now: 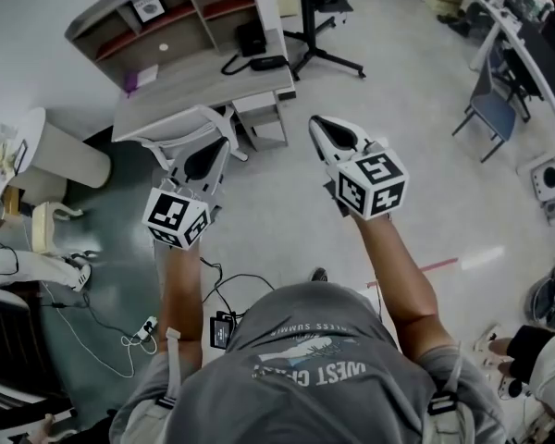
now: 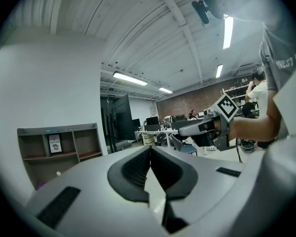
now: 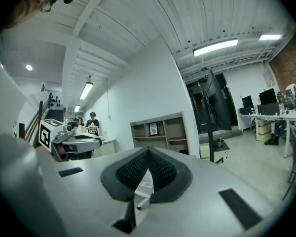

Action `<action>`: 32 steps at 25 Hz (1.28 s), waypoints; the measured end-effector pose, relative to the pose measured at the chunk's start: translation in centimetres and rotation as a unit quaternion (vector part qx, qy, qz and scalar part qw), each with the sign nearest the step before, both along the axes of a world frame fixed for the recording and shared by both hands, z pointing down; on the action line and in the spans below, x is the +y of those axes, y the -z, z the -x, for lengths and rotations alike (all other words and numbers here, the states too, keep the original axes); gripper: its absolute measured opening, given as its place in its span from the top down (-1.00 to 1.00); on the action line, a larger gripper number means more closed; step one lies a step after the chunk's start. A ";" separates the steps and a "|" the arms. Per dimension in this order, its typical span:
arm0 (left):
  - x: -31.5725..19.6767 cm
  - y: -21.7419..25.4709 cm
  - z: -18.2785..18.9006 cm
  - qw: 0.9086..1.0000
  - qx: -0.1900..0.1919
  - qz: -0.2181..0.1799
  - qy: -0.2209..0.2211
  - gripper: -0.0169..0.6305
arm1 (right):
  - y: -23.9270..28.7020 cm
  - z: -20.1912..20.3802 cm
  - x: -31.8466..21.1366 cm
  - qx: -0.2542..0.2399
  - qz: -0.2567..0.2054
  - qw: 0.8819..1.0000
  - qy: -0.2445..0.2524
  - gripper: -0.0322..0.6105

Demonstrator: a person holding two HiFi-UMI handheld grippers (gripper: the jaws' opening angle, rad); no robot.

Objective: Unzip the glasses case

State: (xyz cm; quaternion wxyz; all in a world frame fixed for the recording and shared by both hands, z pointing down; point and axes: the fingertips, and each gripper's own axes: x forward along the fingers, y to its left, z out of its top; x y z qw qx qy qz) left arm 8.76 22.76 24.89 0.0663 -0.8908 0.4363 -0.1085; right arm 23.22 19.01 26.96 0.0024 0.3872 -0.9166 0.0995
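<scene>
While the desk's shelf unit at left keeps a framed card in an upper cubby, the left gripper and right gripper hang above the floor, jaws pressed together, empty; the glasses case is out of sight.

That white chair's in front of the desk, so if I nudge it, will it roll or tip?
White chair likely rolls readily; a caster seems visible beneath it, on smooth floor. Its slim frame looks light, so it may tip.
</scene>
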 end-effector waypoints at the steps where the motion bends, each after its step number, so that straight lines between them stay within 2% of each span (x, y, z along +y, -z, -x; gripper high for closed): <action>1: -0.4 -0.1 -0.4 1.000 -0.001 0.002 -0.001 0.95 | -0.1 -0.4 -0.4 -0.001 0.001 1.000 0.000 0.87; 10: -3.7 -1.0 -2.4 1.000 -0.003 0.014 -0.011 0.95 | -1.4 -2.4 -3.4 -0.007 0.016 1.000 -0.010 0.87; 19: -8.3 -2.9 -2.0 0.999 0.013 0.025 -0.028 0.95 | -3.9 -2.9 -6.5 0.008 0.038 0.999 -0.034 0.87; 24: -13.1 -3.2 -0.2 0.998 0.024 0.021 -0.048 0.95 | -4.1 -2.1 -10.5 0.018 0.040 0.997 -0.064 0.87; 32: -23.2 -3.0 5.7 0.996 0.050 0.024 -0.076 0.95 | -3.7 2.5 -18.3 0.039 0.045 0.992 -0.107 0.87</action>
